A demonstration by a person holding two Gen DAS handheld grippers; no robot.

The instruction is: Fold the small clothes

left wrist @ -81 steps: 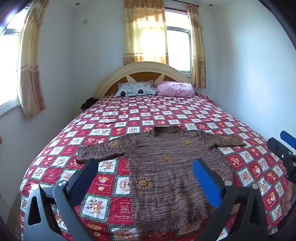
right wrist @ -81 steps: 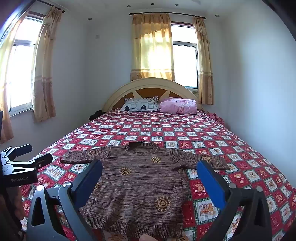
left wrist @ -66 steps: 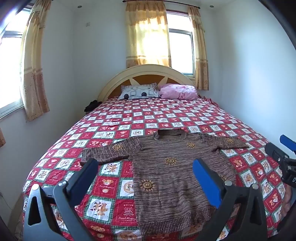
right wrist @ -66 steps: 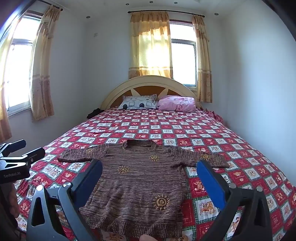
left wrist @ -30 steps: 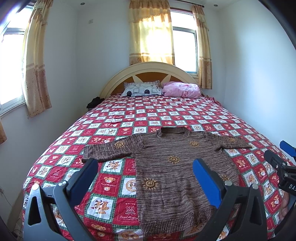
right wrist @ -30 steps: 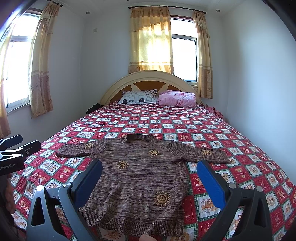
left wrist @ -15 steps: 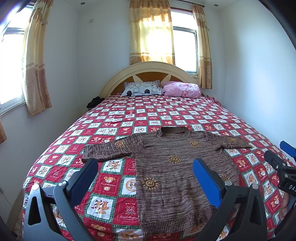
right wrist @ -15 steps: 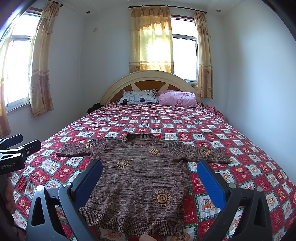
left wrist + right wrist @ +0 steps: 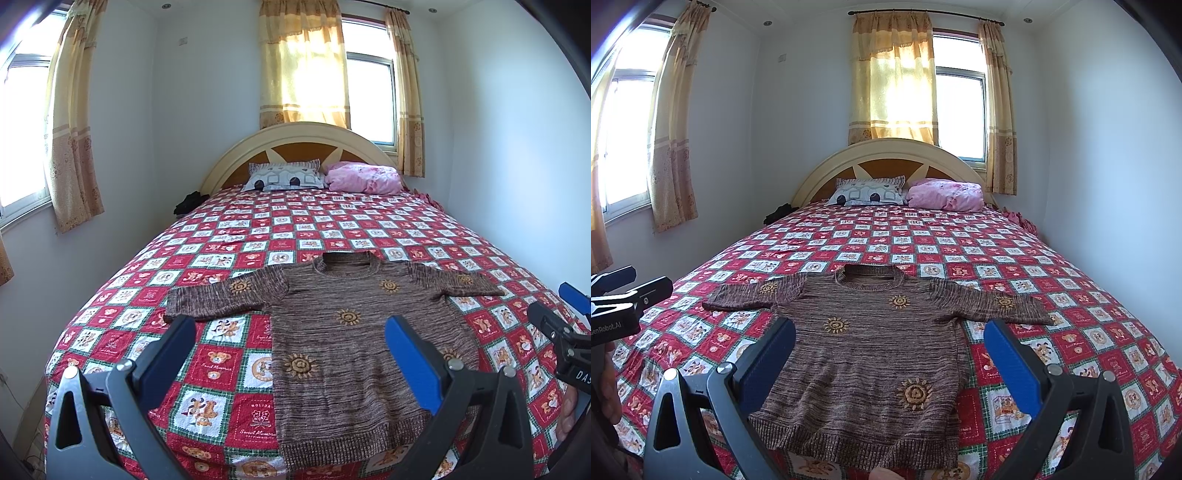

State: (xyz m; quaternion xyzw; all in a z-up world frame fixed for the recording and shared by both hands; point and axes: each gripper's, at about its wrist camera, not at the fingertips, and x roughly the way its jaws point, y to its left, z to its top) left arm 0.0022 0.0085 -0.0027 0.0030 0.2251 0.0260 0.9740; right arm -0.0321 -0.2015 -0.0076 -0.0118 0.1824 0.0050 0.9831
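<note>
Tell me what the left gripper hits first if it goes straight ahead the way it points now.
Most likely the brown sweater lying flat on the bed. The open left gripper points at its left side, fingers straddling that edge and the quilt. Depth is hard to judge, so it could touch the quilt first.

Both wrist views look from foot of bed toward headboard, raised above it, angled slightly down. Left view sits left, catches right gripper at its right edge. Right view sits right, catches left gripper at its left edge. Shared: sweater close in foreground, pillows, curtains, far wall.
</note>
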